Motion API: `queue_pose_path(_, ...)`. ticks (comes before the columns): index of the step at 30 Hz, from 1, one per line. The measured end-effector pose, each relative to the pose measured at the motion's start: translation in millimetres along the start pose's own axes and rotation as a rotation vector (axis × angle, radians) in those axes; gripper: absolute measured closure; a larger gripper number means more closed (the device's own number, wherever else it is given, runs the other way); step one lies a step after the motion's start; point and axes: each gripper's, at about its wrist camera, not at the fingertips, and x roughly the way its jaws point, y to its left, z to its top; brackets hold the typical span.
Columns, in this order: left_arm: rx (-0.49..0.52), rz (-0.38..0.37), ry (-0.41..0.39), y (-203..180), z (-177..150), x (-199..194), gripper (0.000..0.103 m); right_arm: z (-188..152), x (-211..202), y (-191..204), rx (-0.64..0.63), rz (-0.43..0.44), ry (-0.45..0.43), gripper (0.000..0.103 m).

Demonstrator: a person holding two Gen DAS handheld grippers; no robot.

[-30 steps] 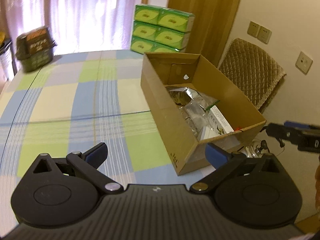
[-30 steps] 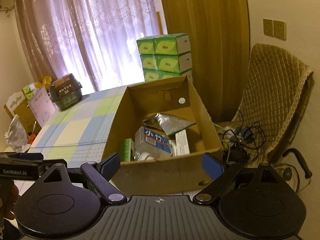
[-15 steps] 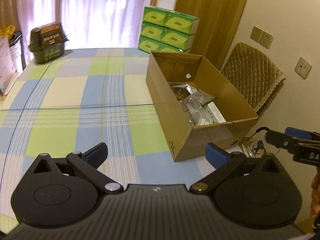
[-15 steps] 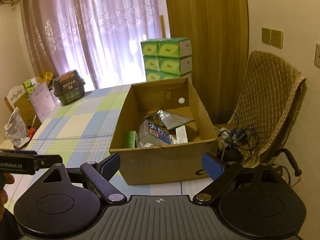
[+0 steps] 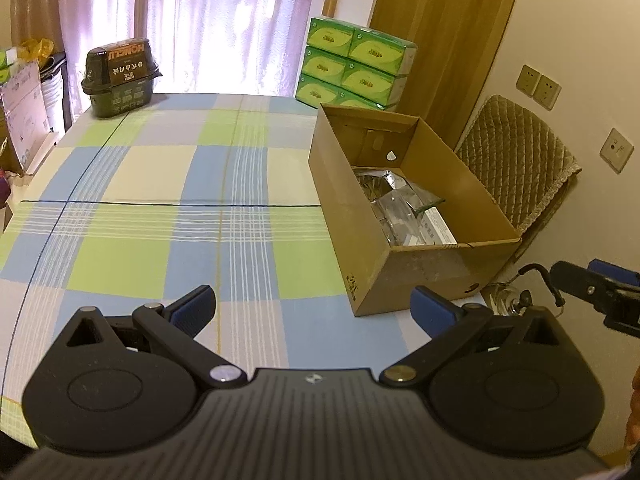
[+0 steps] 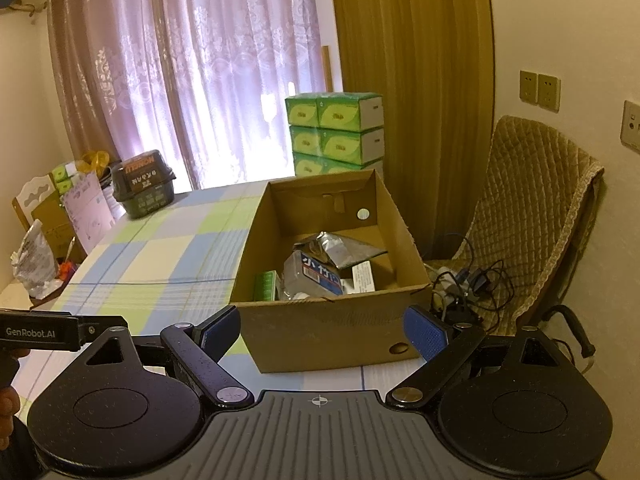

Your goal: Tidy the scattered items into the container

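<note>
Far left on the checked tabletop (image 5: 160,184) there's a dark green lidded tub (image 5: 120,78) sitting at the back edge by the curtains (image 6: 192,80), well apart from everything else. Off the left side of the tabletop the right wrist view catches a crinkly plastic bag (image 6: 34,260) and a pink paper bag (image 6: 88,216). The left tongs (image 5: 312,308) hang over the near part of the cloth, spread wide with nothing between the blue pads (image 5: 196,304). Moving right, the cardboard box (image 6: 320,332) sits at the right edge of the tabletop, open on top, and the stuff is already inside it: a silver foil pouch (image 6: 340,246), a clear packet with a blue label (image 6: 316,276), a small green carton (image 6: 266,286) against the left wall and a white carton (image 6: 362,276) toward the right. The rest of the cloth looks bare. The right tongs (image 6: 320,328) are held just in front of the box's near wall, also wide apart and gripping nothing; in the left wrist view they poke in from the right edge (image 5: 596,292). Behind the box is a stack of green tissue boxes (image 5: 354,68), next to a wooden door (image 5: 440,40). Further right there's a chair with a quilted cover (image 6: 532,208) with a tangle of cables (image 6: 468,280) on the seat, and wall sockets (image 6: 538,90) above it.
</note>
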Motion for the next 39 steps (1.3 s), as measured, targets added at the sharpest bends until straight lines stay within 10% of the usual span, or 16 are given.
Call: queue_pose_path(39,0.025,-0.004,-0.011,-4.5,-8.8,4.0,0.001,-9.3,-1.8,-8.4,0.042,-0.006,0.008,0.009)
